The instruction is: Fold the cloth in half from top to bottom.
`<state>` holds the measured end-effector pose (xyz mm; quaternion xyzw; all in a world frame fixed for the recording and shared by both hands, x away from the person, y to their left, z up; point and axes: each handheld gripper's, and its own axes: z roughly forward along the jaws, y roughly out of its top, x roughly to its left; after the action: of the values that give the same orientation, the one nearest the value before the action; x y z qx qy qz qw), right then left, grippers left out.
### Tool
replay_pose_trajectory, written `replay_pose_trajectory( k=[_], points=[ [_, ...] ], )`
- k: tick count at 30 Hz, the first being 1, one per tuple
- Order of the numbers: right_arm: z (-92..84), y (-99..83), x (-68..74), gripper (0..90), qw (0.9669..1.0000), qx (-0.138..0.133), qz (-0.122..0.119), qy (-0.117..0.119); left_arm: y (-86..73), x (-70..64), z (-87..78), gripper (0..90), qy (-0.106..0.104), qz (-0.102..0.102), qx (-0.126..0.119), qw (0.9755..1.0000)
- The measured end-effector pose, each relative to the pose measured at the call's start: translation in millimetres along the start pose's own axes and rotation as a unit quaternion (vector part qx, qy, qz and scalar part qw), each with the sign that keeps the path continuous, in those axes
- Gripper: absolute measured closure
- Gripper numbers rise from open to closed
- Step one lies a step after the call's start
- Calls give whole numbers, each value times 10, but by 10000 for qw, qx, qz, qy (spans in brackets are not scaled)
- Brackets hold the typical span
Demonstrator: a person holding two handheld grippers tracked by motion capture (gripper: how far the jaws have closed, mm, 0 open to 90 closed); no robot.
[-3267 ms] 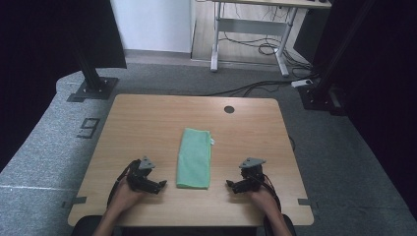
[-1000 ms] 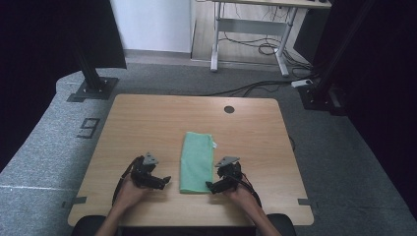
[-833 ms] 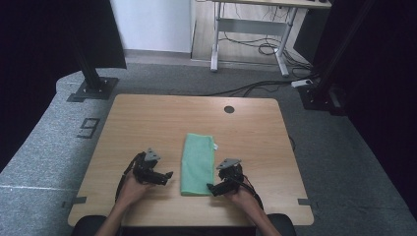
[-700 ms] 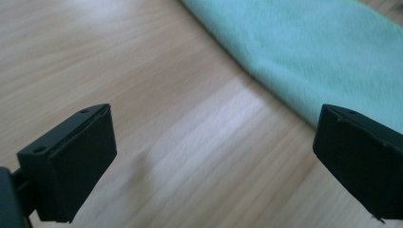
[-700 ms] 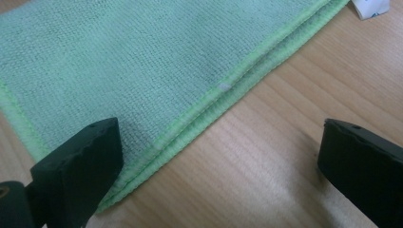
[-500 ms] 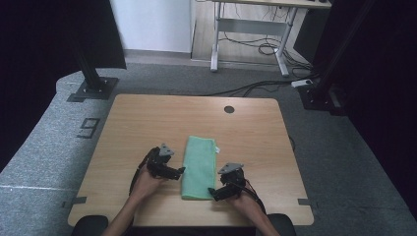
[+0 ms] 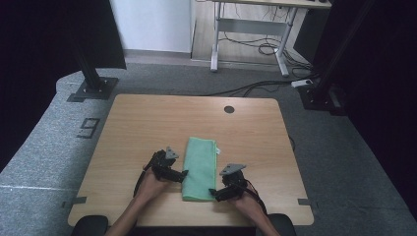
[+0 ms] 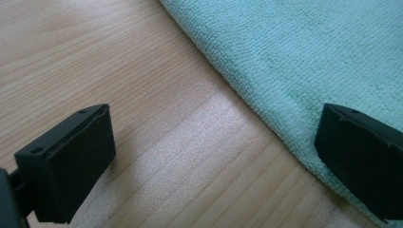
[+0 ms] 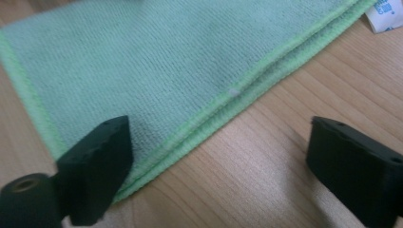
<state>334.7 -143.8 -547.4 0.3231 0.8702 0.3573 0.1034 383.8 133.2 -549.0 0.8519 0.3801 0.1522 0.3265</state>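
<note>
Both grippers, left [image 7: 181, 173] and right [image 7: 214, 191], have been brought in to the folded green cloth [image 7: 199, 167] at the wooden table's [image 7: 147, 123] near edge, jaws apart astride its long edges, the right's just narrowing, so a clamp on each edge is judged next, grey carpet [image 7: 344, 162] lying around.

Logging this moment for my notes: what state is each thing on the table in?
Green towel: folded, flat on the table.
Left gripper: open, jaws astride the towel's long edge.
Right gripper: open, jaws just been closing, astride the towel's near corner, not yet pinching.
</note>
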Motion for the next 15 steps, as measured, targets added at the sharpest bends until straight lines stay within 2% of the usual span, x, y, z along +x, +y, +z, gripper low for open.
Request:
replay_pose_trajectory(
  k=[4, 5, 7, 8, 15],
  points=[
    [-9, 26, -60, 114, 9999, -70, 102, 22, -1, 14, 2, 0, -46, -87, 45, 9999],
    [-11, 57, -132, 114, 9997, -122, 211, 13, -1, 16, 3, 0, -53, -111, 50, 9999],
    [-12, 70, -160, 114, 9996, -121, 252, -6, -3, 12, 1, 1, -48, -118, 42, 9999],
    [-13, 110, -234, 114, 9992, -151, 351, -63, -7, 6, -3, 6, -34, -131, 33, 9999],
    [3, 279, -421, 136, 9985, -262, 439, -199, -18, -13, -17, 25, -2, -149, 19, 9999]
  ],
)
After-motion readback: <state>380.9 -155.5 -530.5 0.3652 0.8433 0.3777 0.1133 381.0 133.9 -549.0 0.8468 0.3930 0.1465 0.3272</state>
